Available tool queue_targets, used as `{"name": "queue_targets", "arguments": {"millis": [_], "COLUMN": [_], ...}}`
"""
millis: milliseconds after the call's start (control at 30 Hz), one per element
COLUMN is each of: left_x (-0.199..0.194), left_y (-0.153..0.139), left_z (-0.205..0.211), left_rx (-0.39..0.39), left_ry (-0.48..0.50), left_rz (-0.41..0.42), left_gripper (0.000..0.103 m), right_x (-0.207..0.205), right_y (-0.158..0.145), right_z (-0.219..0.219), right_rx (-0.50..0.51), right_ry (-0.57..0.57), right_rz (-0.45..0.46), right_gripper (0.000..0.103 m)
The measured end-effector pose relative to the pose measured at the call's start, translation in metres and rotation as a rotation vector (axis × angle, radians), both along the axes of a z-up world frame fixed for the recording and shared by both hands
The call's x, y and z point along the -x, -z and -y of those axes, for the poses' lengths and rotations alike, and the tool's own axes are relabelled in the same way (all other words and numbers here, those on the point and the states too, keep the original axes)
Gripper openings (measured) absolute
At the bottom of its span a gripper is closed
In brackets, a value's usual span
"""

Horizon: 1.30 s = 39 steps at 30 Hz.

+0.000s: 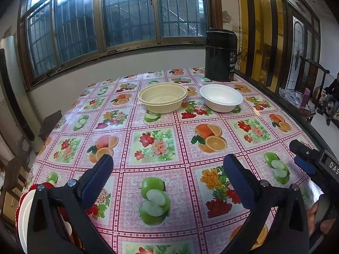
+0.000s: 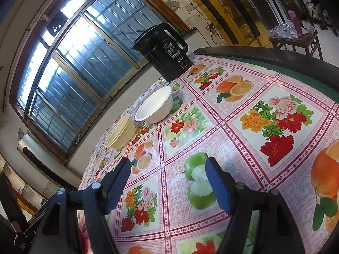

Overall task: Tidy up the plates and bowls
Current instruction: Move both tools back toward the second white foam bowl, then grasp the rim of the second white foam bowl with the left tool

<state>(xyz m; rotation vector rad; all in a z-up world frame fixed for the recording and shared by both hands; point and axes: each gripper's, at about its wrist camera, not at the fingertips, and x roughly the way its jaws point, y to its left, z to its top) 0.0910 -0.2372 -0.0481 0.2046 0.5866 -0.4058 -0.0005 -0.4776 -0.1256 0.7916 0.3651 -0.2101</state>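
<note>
A cream bowl (image 1: 162, 100) and a white bowl (image 1: 221, 98) stand side by side, apart, at the far end of the table, both upright and empty. They also show in the right wrist view, the cream bowl (image 2: 120, 132) left of the white bowl (image 2: 155, 105). A red-rimmed white plate (image 1: 25, 211) lies at the table's near left corner, partly hidden behind my left finger. My left gripper (image 1: 168, 169) is open and empty above the near tablecloth. My right gripper (image 2: 168, 174) is open and empty; it also shows at the right edge of the left wrist view (image 1: 305, 158).
A black electric kettle (image 1: 220, 56) stands at the far right corner behind the white bowl. The table has a fruit-and-flower tablecloth (image 1: 154, 144) and a dark raised edge (image 2: 275, 57) on the right. Windows line the far wall. A side table with bottles (image 2: 294, 31) stands to the right.
</note>
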Motion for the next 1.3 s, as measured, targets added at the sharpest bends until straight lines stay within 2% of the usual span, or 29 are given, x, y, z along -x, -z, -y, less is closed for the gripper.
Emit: {"name": "queue_targets", "arguments": {"millis": [467,567,667,767,867,933,1033,1067,1200,1300], "left_x": [-0.009,-0.017,-0.03,-0.039,-0.05,-0.058,-0.071,-0.076,-0.107,-0.133], "left_y": [0.003,-0.001,-0.017,-0.038,-0.058,-0.067,-0.073,-0.072,-0.058,-0.041], "left_z": [0.012,0.021,0.03,0.036,0.043,0.049,0.059,0.064,0.09,0.108], "left_rx": [-0.016,-0.024,-0.019,-0.007,0.01,0.008,0.006,0.004,0.0,-0.003], "left_ry": [0.014,0.03,0.051,0.056,0.048,0.03,0.013,0.011,-0.006,-0.031], "left_rz": [-0.031,-0.065,-0.102,-0.105,-0.101,-0.088,-0.083,-0.09,-0.168,-0.262], "left_gripper": [0.103,0.103,0.103,0.103,0.103,0.103,0.103,0.103,0.103,0.103], "right_x": [-0.005,-0.004,-0.006,-0.012,-0.033,-0.047,-0.062,-0.066,-0.063,-0.063], "right_y": [0.001,-0.002,-0.017,-0.04,-0.055,-0.055,-0.042,-0.04,-0.03,-0.029], "right_z": [0.008,0.013,0.02,0.025,0.032,0.038,0.047,0.051,0.066,0.07], "right_rx": [-0.03,-0.053,-0.016,0.043,0.064,0.055,-0.01,-0.011,-0.092,-0.097], "right_ry": [0.001,0.012,0.05,0.087,0.118,0.144,0.136,0.131,0.126,0.144], "right_rz": [0.009,0.044,0.085,0.169,0.199,0.21,0.237,0.212,0.228,0.207], "right_gripper": [0.075,0.075,0.075,0.075,0.075,0.075,0.075,0.075,0.075,0.075]}}
